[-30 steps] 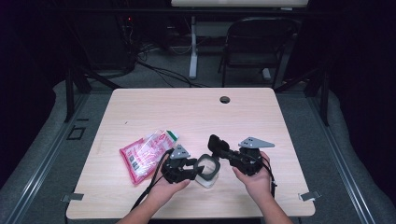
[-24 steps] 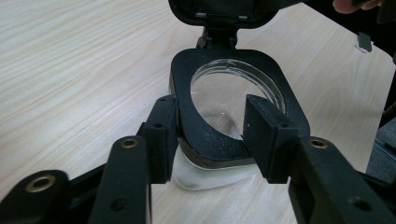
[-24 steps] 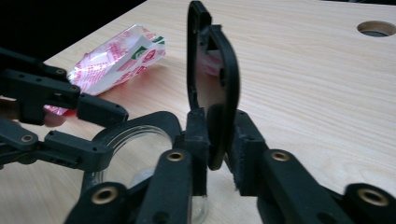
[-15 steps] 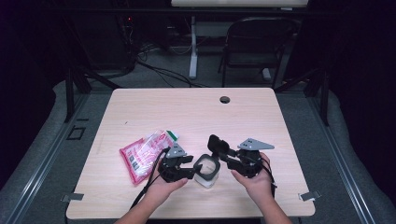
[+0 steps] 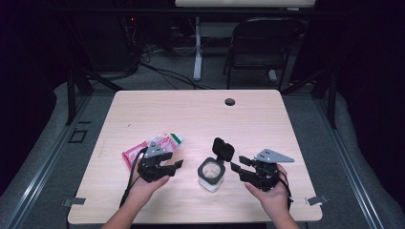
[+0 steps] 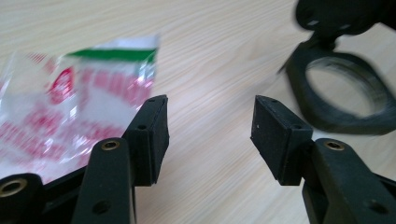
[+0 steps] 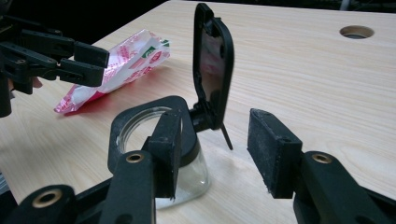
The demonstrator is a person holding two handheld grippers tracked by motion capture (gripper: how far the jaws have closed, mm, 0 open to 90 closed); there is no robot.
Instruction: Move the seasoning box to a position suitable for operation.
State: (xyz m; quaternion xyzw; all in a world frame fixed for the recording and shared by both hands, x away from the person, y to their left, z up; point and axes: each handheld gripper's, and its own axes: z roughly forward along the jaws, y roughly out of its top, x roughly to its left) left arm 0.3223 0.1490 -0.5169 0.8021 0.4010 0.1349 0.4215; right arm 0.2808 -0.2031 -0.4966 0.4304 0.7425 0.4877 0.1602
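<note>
Jar (image 5: pixel 210 174) standing near table's (image 5: pixel 200 114) front edge, lid (image 5: pixel 223 149) flipped up, lying between my grippers. My left gripper (image 5: pixel 177 165) and right gripper (image 5: pixel 237 163) both just opening, holding nothing. Packet (image 5: pixel 152 148) lying behind left.

A pale wood-grain table (image 5: pixel 267 119) with a matt finish is seen; the jar (image 7: pixel 187 179) is clear and glossy (black plastic lid (image 7: pixel 212 70)), the packet (image 7: pixel 126 60) crinkled shiny film.
</note>
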